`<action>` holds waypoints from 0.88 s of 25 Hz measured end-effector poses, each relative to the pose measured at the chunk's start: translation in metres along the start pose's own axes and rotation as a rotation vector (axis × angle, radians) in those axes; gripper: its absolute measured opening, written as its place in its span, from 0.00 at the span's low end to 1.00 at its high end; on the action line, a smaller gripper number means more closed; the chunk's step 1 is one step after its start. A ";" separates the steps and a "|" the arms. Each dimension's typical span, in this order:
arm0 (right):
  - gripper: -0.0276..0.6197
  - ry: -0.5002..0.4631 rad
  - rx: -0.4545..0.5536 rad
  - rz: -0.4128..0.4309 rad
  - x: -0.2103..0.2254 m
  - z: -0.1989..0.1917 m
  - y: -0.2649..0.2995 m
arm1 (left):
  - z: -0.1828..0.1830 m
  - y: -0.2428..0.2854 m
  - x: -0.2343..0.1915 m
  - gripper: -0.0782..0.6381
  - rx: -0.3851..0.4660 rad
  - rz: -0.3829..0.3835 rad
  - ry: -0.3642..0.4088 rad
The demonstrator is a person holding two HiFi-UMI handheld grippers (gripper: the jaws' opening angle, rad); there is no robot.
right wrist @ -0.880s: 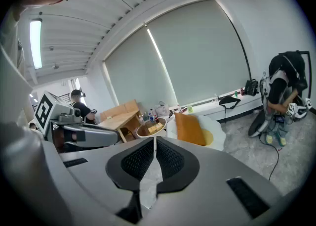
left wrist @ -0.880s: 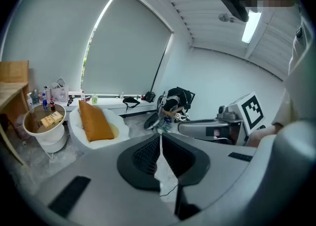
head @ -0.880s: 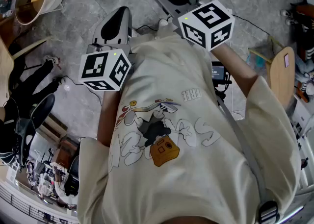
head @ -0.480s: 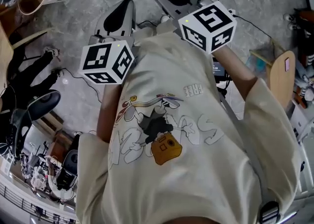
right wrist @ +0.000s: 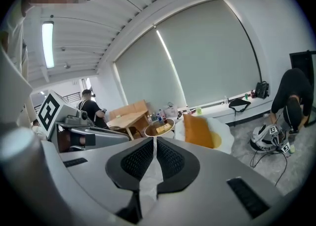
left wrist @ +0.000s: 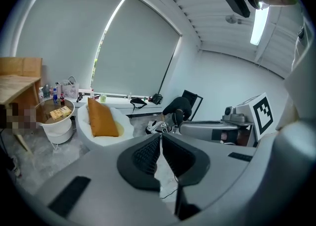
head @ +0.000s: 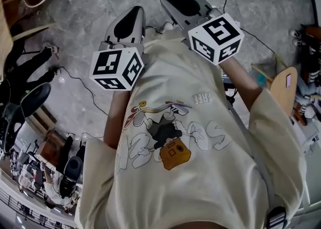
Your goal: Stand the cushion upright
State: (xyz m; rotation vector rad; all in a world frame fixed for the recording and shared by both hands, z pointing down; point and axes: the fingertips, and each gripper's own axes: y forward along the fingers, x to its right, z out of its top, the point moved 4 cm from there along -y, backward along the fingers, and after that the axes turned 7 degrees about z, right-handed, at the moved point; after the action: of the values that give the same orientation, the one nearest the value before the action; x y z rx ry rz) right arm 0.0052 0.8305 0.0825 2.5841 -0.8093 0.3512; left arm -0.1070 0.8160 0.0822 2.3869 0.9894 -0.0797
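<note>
Holds the left gripper (head: 128,21) and the right gripper (head: 183,3) out ahead of a cream printed shirt (head: 190,163), above a grey stone floor (head: 80,32). Keeps the two side by side and apart, touching nothing. Presses the left gripper's jaws together, pad against pad, with nothing caught between them. Does the same on the right: jaws closed flat on each other, gripping nothing. Finds the orange cushion (left wrist: 101,117) well away from both grippers, across the room, up on its edge inside a white rounded seat (left wrist: 124,131). Sets it toward the seat's left side as the left gripper view has it, leaning against the back rim. Puts a small round white table (left wrist: 57,126) with snacks on top just beside the seat's left edge, and a wooden table (left wrist: 17,84) further left. Shows, to the right of the seat in that view, a person in black (left wrist: 180,107) bent low near the window ledge (left wrist: 123,95). Catches, in the right gripper view, another person in dark clothes (right wrist: 91,107) standing beyond the left gripper.
</note>
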 end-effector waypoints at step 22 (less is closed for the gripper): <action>0.10 0.177 -0.012 -0.141 0.074 0.060 0.167 | 0.085 0.118 -0.156 0.14 -0.064 -0.107 -0.060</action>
State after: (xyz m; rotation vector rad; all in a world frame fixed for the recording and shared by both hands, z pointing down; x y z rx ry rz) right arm -0.0271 0.6427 0.1068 2.5373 -0.5621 0.5214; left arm -0.1288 0.6057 0.1048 2.2599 1.0747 -0.1561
